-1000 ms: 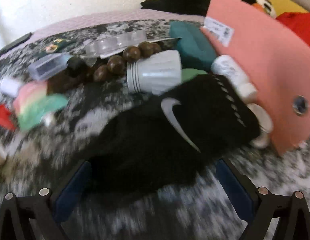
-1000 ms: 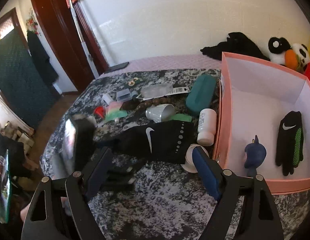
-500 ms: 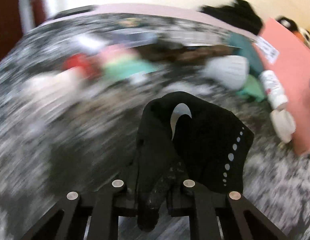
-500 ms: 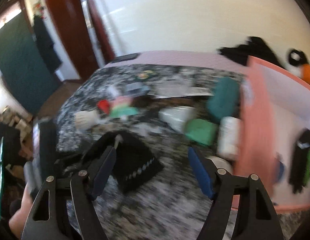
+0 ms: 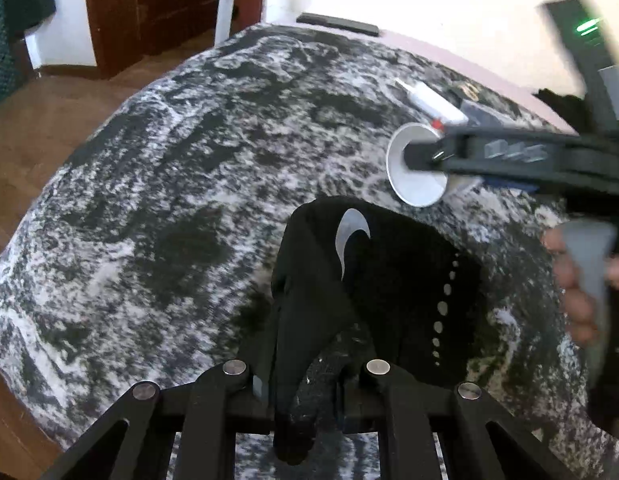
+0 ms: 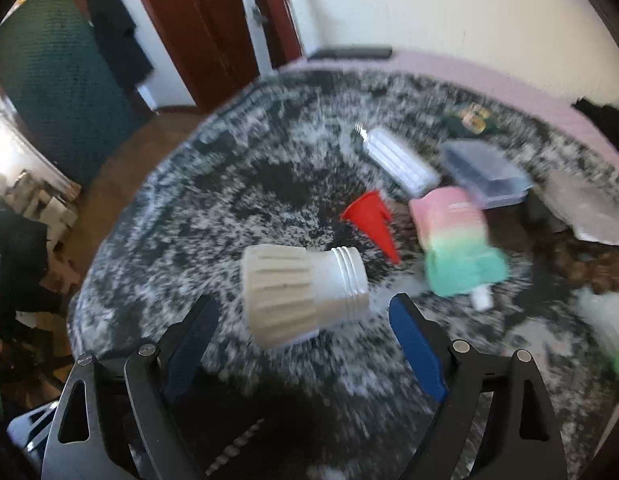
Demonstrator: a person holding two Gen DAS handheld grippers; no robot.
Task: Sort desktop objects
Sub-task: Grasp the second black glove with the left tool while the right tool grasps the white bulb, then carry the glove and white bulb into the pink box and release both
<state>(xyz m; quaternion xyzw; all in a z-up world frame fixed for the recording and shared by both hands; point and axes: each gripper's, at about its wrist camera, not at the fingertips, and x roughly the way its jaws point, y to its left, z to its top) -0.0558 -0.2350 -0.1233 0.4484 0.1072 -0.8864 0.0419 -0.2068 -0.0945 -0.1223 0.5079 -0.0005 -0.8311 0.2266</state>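
My left gripper (image 5: 305, 384) is shut on a black glove (image 5: 373, 280) with a silver swoosh, which hangs forward from the jaws over the speckled table (image 5: 169, 200). My right gripper (image 6: 305, 340) is open, its blue pads on either side of a white ribbed cup (image 6: 301, 290) lying on its side just ahead. In the left wrist view the right gripper (image 5: 441, 160) reaches in from the right over that cup (image 5: 415, 168). Part of the glove shows dark at the bottom of the right wrist view (image 6: 293, 420).
Beyond the cup lie a red cone (image 6: 373, 216), a pink-and-green pouch (image 6: 457, 240), a white tube (image 6: 401, 160) and a clear plastic box (image 6: 485, 172). The table's left edge drops to a wooden floor (image 5: 37, 128). A door (image 6: 229, 20) stands behind.
My left gripper has lifted the glove and swung left, away from the pink box. My right gripper has moved left and down, from over the glove to the white cup.
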